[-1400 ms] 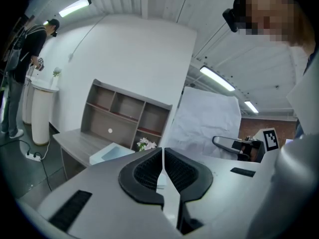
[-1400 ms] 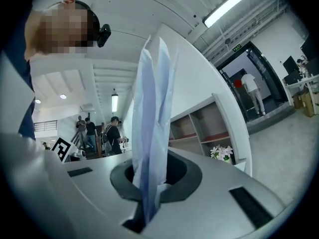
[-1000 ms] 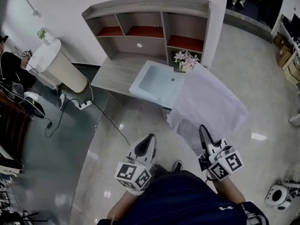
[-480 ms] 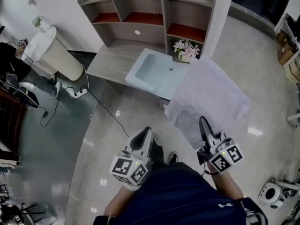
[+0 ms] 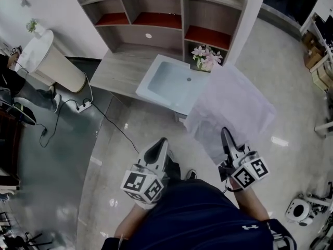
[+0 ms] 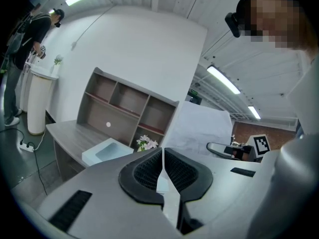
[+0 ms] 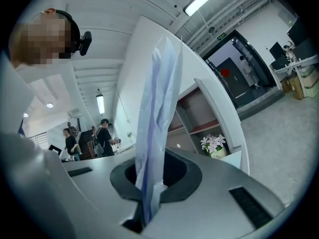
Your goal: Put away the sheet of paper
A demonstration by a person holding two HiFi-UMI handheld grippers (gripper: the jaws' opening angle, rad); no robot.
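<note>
White and thin, the sheet of paper (image 5: 231,108) stands clamped by its near edge in the closed right gripper (image 5: 225,135), just right of the pale blue tray (image 5: 156,69), behind which a pot (image 7: 218,154) holds pink flowers (image 5: 206,58), while the left gripper (image 5: 159,147), nearer than that tray, has its jaws together on nothing.

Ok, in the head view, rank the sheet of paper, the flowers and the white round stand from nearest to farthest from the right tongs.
1. sheet of paper: clamped in the right tongs, spreading out ahead of them.
2. flowers: beyond the paper, on the desk under the shelves.
3. white round stand: far off to the left, by the wall.
</note>
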